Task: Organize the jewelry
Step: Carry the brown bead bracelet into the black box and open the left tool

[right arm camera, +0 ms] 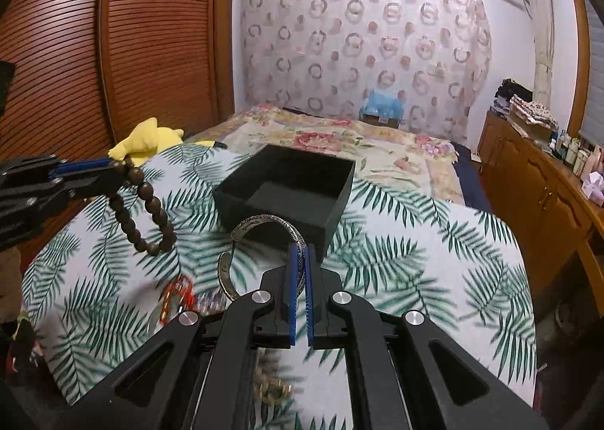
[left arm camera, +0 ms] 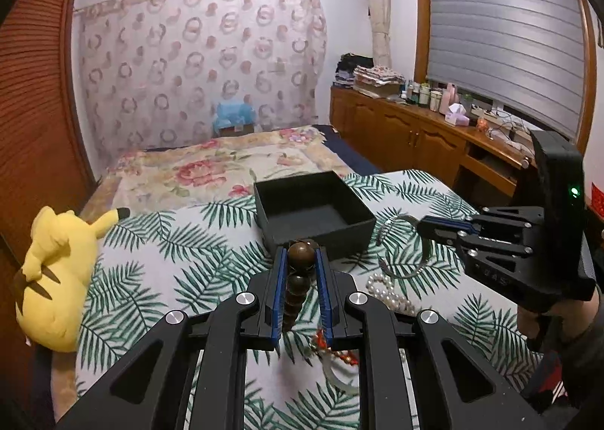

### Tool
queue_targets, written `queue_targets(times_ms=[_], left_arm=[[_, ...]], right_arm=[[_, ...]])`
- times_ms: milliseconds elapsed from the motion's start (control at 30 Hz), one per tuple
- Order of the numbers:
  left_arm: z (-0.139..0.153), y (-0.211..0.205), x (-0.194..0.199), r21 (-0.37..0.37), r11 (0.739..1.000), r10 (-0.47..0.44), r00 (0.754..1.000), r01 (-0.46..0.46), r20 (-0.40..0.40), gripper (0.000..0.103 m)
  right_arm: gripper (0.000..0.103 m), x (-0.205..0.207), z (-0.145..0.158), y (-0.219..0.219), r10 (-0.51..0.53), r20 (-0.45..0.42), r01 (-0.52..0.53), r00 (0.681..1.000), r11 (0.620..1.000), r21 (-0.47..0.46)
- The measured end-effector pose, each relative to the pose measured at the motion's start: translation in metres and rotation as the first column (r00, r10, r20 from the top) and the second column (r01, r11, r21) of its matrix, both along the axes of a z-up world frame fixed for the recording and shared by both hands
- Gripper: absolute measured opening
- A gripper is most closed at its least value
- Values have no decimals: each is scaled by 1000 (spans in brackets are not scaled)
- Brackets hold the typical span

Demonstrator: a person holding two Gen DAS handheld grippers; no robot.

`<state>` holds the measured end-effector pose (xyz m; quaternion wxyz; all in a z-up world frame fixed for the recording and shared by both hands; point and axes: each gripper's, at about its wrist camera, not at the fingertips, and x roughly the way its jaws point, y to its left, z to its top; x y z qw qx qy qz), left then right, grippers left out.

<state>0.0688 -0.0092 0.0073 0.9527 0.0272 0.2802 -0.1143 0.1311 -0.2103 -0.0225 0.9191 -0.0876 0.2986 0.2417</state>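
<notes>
In the left wrist view my left gripper is shut on a brown wooden bead bracelet, held above the palm-leaf cloth. The loop dangles from the left gripper in the right wrist view as the bead bracelet. My right gripper is shut on an engraved silver cuff bangle, lifted just in front of the open black box. Seen from the left, the right gripper holds the bangle beside the box, whose inside looks empty.
A pearl bracelet, a red beaded piece and a clear bangle lie on the cloth. A yellow plush toy lies at the left edge. A wooden cabinet with bottles runs along the right.
</notes>
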Motion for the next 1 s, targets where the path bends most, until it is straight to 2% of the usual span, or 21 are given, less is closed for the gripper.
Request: queue_targets(times_ms=[367, 600, 733, 1000], left_arm=[[26, 3, 33, 19, 1000, 21, 999, -21, 24, 14], [33, -2, 53, 31, 999, 31, 999, -31, 22, 14], [33, -8, 65, 39, 999, 31, 999, -31, 10, 14], [34, -23, 88, 63, 998, 29, 1000, -30, 10, 14]], right_arm=[[4, 66, 13, 20, -20, 2, 20, 1000, 1000, -7], [5, 97, -10, 28, 5, -86, -3, 996, 1000, 18], [7, 99, -20, 31, 18, -96, -16, 995, 999, 28], [7, 81, -6, 15, 20, -52, -17, 998, 998, 58]])
